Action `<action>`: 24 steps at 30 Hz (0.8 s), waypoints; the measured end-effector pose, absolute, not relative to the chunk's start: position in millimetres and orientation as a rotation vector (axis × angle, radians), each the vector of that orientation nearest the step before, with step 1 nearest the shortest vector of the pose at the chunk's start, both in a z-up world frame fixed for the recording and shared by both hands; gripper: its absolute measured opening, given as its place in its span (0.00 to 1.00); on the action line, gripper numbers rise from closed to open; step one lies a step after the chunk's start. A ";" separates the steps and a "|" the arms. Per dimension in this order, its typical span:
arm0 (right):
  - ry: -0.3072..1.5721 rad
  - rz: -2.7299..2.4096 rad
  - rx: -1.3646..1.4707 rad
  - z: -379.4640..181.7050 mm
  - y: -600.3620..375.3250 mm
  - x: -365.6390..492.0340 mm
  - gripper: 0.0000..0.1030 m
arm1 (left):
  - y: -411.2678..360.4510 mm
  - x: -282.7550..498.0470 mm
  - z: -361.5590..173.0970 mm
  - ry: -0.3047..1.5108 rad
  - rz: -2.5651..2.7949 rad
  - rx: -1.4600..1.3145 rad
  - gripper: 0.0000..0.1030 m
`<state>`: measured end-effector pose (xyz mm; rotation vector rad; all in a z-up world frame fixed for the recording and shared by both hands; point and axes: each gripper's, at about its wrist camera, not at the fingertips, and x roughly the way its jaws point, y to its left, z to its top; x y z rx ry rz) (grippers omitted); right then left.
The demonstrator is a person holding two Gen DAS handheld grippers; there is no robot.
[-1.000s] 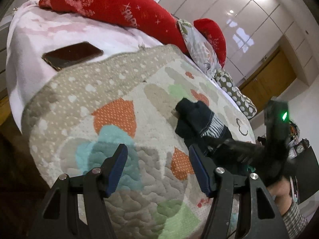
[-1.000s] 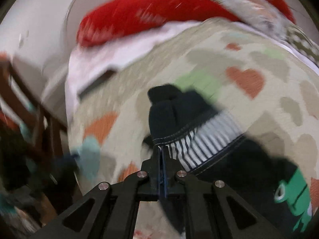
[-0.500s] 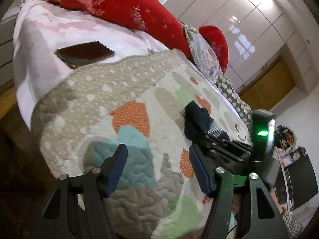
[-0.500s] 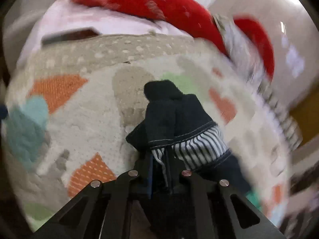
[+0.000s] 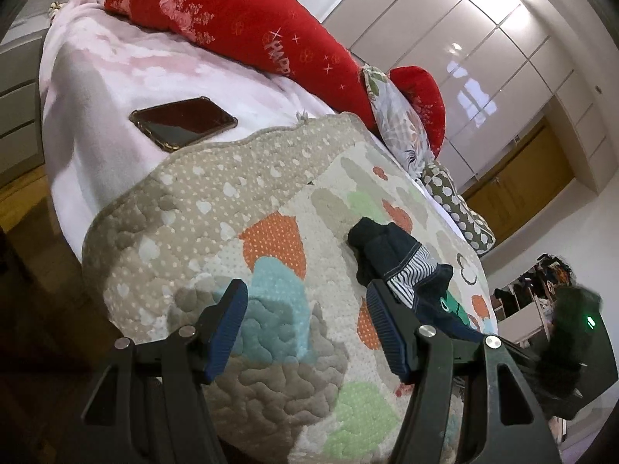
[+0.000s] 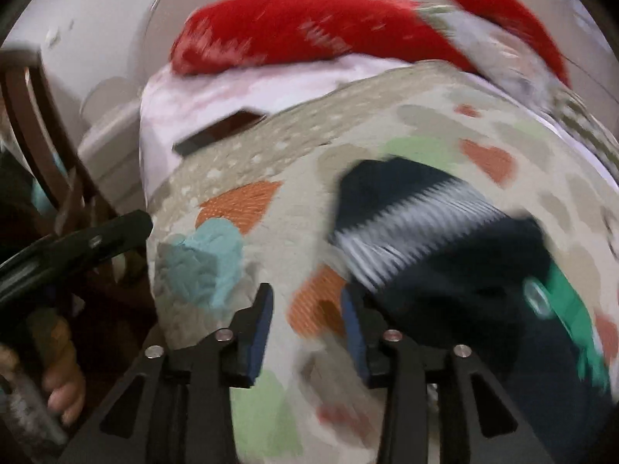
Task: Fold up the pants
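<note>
Small dark navy pants (image 5: pixel 402 263) with a striped lining and a green frog patch lie bunched on the heart-patterned quilt (image 5: pixel 216 239). They also show in the blurred right wrist view (image 6: pixel 445 247). My left gripper (image 5: pixel 303 317) is open and empty, held over the quilt's near corner, left of the pants. My right gripper (image 6: pixel 307 315) is open and empty, just left of the pants and apart from them. The right gripper's body shows at the left wrist view's lower right edge (image 5: pixel 572 344).
A phone (image 5: pixel 182 123) lies on the pink blanket (image 5: pixel 116 89) beyond the quilt. Red pillows (image 5: pixel 247 34) and patterned cushions (image 5: pixel 402 131) line the bed's far side. A wooden chair (image 6: pixel 42 135) stands left of the bed. The bed edge drops off near the grippers.
My right gripper was shut on the pants' striped edge. It has let go, opened, and drawn back to the left. The left gripper stayed open and shifted slightly.
</note>
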<state>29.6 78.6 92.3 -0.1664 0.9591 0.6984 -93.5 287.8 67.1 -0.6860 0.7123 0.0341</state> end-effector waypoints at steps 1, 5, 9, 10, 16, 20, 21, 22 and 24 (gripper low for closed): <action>0.939 0.643 -0.120 98.5 47.8 22.7 0.42 | 286.7 -93.0 65.8 0.720 0.033 -0.684 0.61; 0.844 0.311 0.015 116.0 -81.9 5.6 0.52 | 267.5 -82.7 62.0 0.772 0.006 -0.665 0.61; 0.846 0.014 0.175 109.2 -192.9 1.7 0.56 | 233.0 -75.0 68.4 0.805 -0.039 -0.591 0.61; 0.842 -0.017 0.234 106.1 -215.4 0.3 0.56 | 223.6 -72.9 71.3 0.810 -0.049 -0.567 0.61; 0.862 -0.032 0.306 82.2 -244.4 15.3 0.59 | 176.1 -65.8 86.0 0.837 -0.100 -0.477 0.61; 0.927 0.009 0.243 62.0 -233.3 29.2 0.12 | 155.6 -68.1 92.4 0.845 -0.108 -0.413 0.61; 0.901 -0.006 0.244 66.0 -238.8 25.1 0.12 | 152.7 -68.7 92.9 0.844 -0.104 -0.403 0.61; 0.867 -0.022 0.246 73.3 -244.9 20.3 0.11 | 151.0 -68.1 92.3 0.845 -0.101 -0.398 0.61; 0.845 -0.073 0.265 78.7 -258.2 13.2 0.11 | 148.3 -64.4 88.3 0.861 -0.104 -0.400 0.61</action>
